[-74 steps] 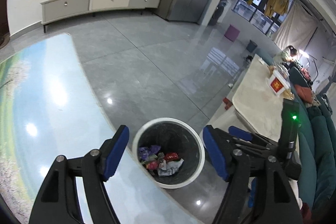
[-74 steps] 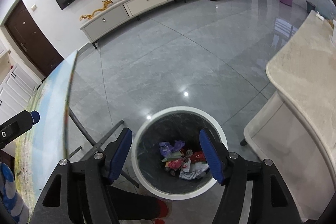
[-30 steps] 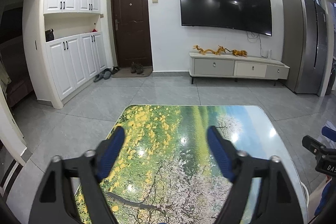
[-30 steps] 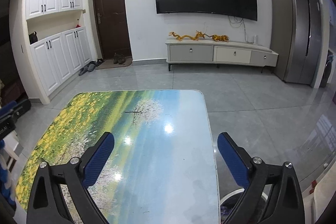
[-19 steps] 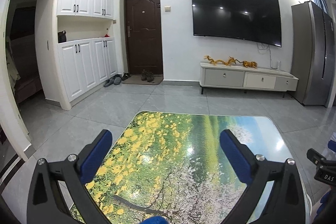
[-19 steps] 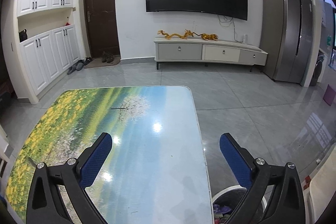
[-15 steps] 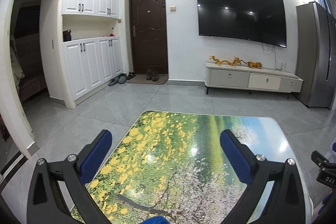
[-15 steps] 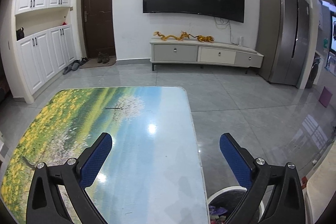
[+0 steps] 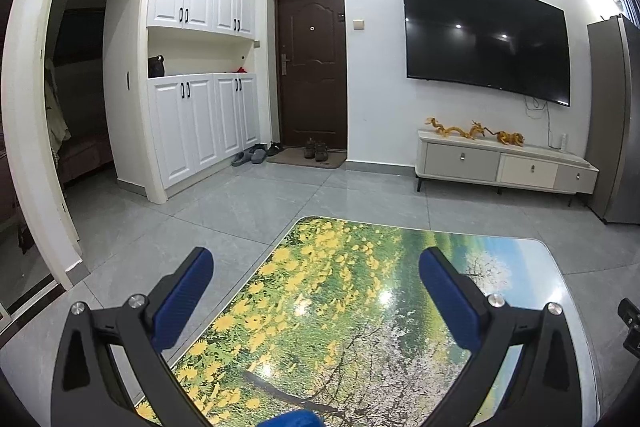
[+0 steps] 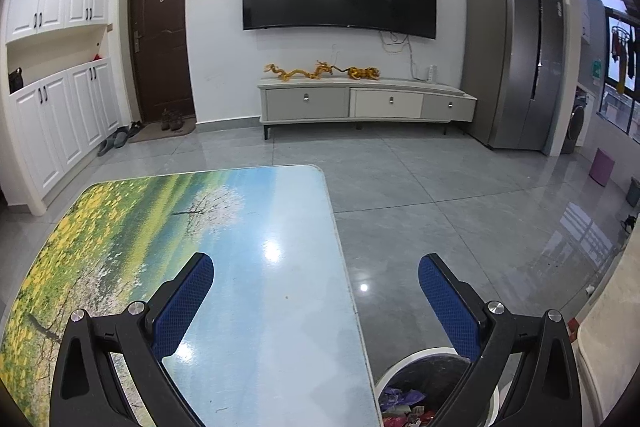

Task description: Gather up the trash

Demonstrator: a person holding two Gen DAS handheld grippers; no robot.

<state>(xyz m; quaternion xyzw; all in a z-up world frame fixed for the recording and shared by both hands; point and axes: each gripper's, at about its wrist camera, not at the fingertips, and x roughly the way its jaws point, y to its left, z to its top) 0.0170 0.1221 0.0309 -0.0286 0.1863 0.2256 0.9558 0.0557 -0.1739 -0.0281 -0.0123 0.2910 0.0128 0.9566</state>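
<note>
Since both views are pointed across the counter (image 10: 256,287) right now, the thing that matters is where the bin (image 10: 420,379) sits relative to my two tools. In the right wrist view it pokes out at the lower right of the frame, just past the counter's right edge and down on the floor, half hidden behind the right-hand finger. You can see a bit of trash (image 10: 404,405) already inside, purple and red wrappers mostly.

The right tool (image 10: 316,291) is spread wide with nothing between the blue pads. The left tool (image 9: 316,285) is the same: its jaws have just been opening and are now about as wide as they go, also empty, over the yellow-flower end of the counter.

Honestly I can't spot any loose trash on the counter in either view. The printed top is busy on the left half, so something small could hide in the pattern, but the blue half looks bare apart from a speck or two.

So my read: the bin is on the right tool's side, well clear of the left one. If anything turns up, the right hand has the short trip to drop it, while the left would have to cross the whole counter.
</note>
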